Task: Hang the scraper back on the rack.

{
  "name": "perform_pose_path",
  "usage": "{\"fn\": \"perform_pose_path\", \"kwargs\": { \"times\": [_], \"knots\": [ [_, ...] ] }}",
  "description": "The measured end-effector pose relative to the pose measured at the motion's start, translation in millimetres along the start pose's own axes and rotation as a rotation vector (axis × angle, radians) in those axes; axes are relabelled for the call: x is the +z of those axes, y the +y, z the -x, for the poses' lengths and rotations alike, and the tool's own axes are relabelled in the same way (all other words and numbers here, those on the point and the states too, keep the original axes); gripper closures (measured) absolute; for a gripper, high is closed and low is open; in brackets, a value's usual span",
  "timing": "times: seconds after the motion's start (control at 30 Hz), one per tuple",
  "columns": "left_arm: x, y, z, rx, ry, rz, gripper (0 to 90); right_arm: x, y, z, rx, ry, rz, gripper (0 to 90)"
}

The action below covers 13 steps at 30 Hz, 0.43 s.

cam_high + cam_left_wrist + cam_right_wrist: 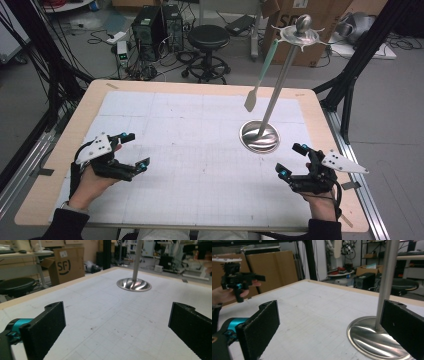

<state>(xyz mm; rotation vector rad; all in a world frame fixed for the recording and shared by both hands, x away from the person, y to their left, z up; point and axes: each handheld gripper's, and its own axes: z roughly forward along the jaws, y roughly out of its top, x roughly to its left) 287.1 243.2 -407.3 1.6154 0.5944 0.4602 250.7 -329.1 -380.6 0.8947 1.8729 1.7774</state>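
Observation:
A steel stand with a round base (259, 136) and a slanting pole rises from the right half of the white gridded mat (190, 150). From a hook on its top ring (300, 33) hangs a spatula (260, 75) with a teal handle and a pale blade, clear of the table. My left gripper (137, 149) is held open low over the mat's left side, with nothing between its fingers. My right gripper (291, 160) is open too, just to the front right of the base. The base (134, 285) lies far ahead of the left gripper (117, 327), and close between the jaws of the right gripper (329, 332), by its right jaw.
The wooden table edge (200, 86) frames the mat. Behind the table stand a black stool (207, 37), computer towers (150, 25) and a cardboard box (295, 45). Black frame posts (350, 75) flank the right side. The other hand with the left gripper (237, 280) shows at far left.

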Motion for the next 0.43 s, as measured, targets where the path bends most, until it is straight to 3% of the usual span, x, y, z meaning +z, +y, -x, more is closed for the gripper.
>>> {"fn": "perform_pose_path", "kwargs": {
  "times": [0.17, 0.27, 0.43],
  "knots": [
    [-11.9, -14.4, -5.8, -0.022, 0.079, -0.024, 1.6, -4.5, -3.7, 6.3, 0.012, -0.036, 0.018, 1.3],
    [-15.4, -16.0, -10.1, -0.042, 0.116, 0.003, 1.6, -4.1, -5.0, 6.9, 0.018, -0.042, 0.015, 1.3],
    [-19.8, -21.4, -14.7, -0.059, 0.145, -0.001, 1.6, 0.9, -5.4, 6.8, 0.004, -0.036, 0.000, 1.3]
  ]
}}
